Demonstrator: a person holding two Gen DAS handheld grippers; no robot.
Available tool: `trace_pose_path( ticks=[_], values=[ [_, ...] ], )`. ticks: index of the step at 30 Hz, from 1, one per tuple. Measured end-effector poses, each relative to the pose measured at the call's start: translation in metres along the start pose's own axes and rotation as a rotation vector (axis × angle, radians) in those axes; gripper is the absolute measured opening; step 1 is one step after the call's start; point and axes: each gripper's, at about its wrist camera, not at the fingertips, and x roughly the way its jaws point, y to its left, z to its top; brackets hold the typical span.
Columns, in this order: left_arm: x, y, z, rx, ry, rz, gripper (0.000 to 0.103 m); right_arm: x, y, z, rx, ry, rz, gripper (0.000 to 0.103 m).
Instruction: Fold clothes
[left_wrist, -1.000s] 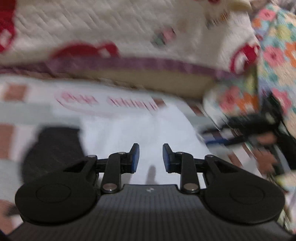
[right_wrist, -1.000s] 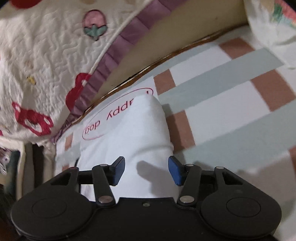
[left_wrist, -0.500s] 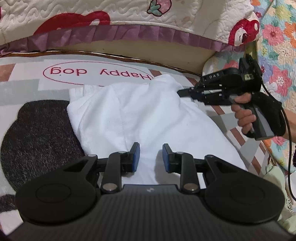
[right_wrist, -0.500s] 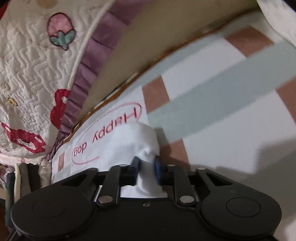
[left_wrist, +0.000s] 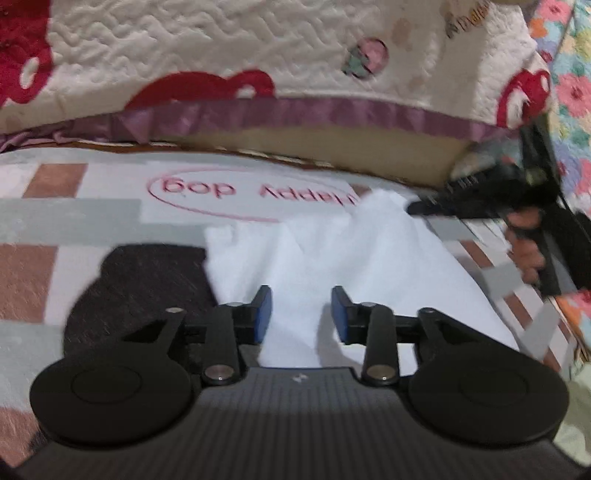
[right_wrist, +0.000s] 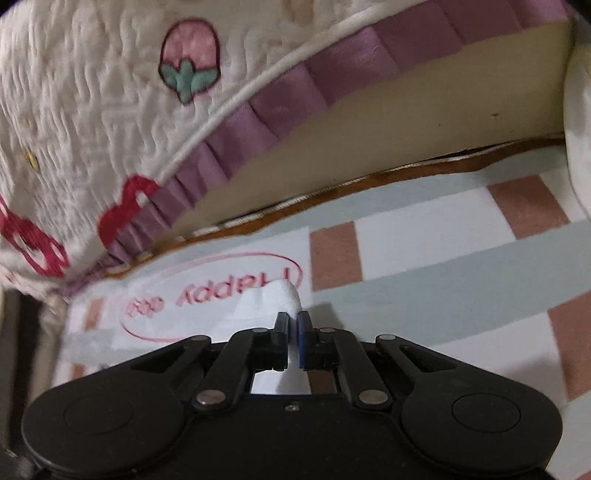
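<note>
A white garment (left_wrist: 332, 254) lies spread on a checked mat (left_wrist: 70, 218) that bears a red "Happy dog" print. My left gripper (left_wrist: 300, 314) hovers open over the garment's near edge, with white cloth showing between its blue pads. My right gripper (right_wrist: 294, 328) is shut on a far corner of the white garment (right_wrist: 284, 295), which bunches up above its fingertips. In the left wrist view the right gripper (left_wrist: 436, 206) pinches that corner at the right, held by a hand (left_wrist: 524, 240).
A dark grey cloth (left_wrist: 140, 280) lies on the mat left of the white garment. A quilted cream cover with a purple ruffle (left_wrist: 295, 114) hangs over the bed edge behind the mat. A floral quilt (left_wrist: 569, 74) is at the far right.
My right gripper went from open over the garment to shut on its corner. The left gripper stayed open and shifted a little over the near edge.
</note>
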Motion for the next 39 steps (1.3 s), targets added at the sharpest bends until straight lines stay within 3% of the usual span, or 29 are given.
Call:
trace_pose_path(
  ticks=[3,5,7,9,12,17,21,23,25,29,32,34,36,38,39],
  values=[
    [0.009,0.008,0.007,0.019,-0.002,0.054,0.037,-0.011,0.01,-0.009,-0.026,-0.06,0.003,0.017],
    [0.018,0.015,0.016,0.026,0.028,0.152,0.04,-0.017,0.025,-0.015,-0.118,-0.073,0.006,0.018],
    [0.02,0.026,0.023,-0.041,0.049,0.164,0.043,-0.014,0.043,-0.023,-0.232,-0.024,0.011,0.02],
    [0.016,0.033,0.026,-0.08,0.038,0.167,0.043,-0.008,0.057,-0.031,-0.317,0.028,-0.002,0.032],
    [0.004,0.035,0.03,-0.095,0.0,0.171,0.04,0.003,0.071,-0.038,-0.408,0.081,-0.027,0.042],
    [-0.019,0.023,0.033,-0.08,-0.101,0.02,0.04,0.033,0.074,-0.035,-0.445,0.099,-0.061,0.047],
    [-0.012,0.009,0.029,-0.013,-0.053,-0.061,0.042,0.049,0.079,-0.028,-0.449,0.084,-0.088,0.05],
    [-0.002,0.009,0.025,-0.029,0.001,-0.064,0.042,0.041,0.081,-0.027,-0.416,0.058,-0.075,0.05],
    [0.008,0.011,0.021,-0.028,0.056,-0.019,0.041,0.033,0.083,-0.026,-0.383,0.032,-0.062,0.05],
    [0.01,0.02,0.024,-0.043,0.076,0.088,0.041,0.009,0.084,-0.028,-0.295,-0.03,-0.02,0.052],
    [0.003,0.028,0.027,-0.002,0.078,0.301,0.042,-0.023,0.064,-0.047,-0.185,-0.056,0.013,0.055],
    [-0.011,0.055,0.026,-0.166,0.065,0.208,0.043,-0.037,0.045,-0.061,-0.138,-0.022,0.016,0.055],
    [-0.027,0.085,0.017,-0.44,0.073,0.023,0.045,-0.051,0.026,-0.075,-0.091,0.011,0.019,0.055],
    [-0.035,0.093,0.007,-0.572,0.111,-0.077,0.048,-0.063,0.008,-0.089,-0.034,0.038,0.031,0.056],
    [-0.034,0.088,0.003,-0.568,0.137,-0.082,0.052,-0.068,-0.001,-0.098,0.007,0.043,0.049,0.057]
  ],
)
